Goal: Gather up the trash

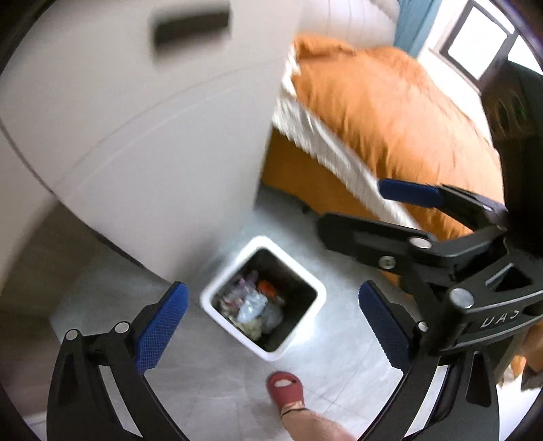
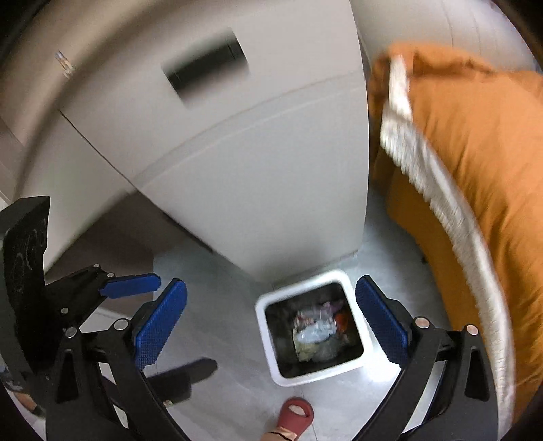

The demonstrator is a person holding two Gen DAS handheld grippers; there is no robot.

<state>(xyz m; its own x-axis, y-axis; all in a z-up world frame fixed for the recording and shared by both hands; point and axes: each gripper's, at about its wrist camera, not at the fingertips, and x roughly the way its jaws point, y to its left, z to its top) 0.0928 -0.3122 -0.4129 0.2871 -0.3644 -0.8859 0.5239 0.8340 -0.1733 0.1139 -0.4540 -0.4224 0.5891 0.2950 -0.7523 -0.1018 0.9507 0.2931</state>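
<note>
A white square trash bin (image 1: pixel 217 307) with a dark inside stands on the pale floor and holds crumpled plastic and paper trash (image 1: pixel 253 307). It also shows in the right wrist view (image 2: pixel 268 352), with the trash (image 2: pixel 317 334) inside. My left gripper (image 1: pixel 271 325) hangs open and empty above the bin. My right gripper (image 2: pixel 271 322) is open and empty above it too. The right gripper (image 1: pixel 370 208) shows at the right of the left wrist view, and the left gripper (image 2: pixel 169 329) at the left of the right wrist view.
A white cabinet (image 1: pixel 142 129) with a dark handle slot (image 1: pixel 191 29) stands just behind the bin. An orange bed cover (image 1: pixel 390 112) with a white fringe lies to the right. The person's foot in a red slipper (image 1: pixel 285 390) is in front of the bin.
</note>
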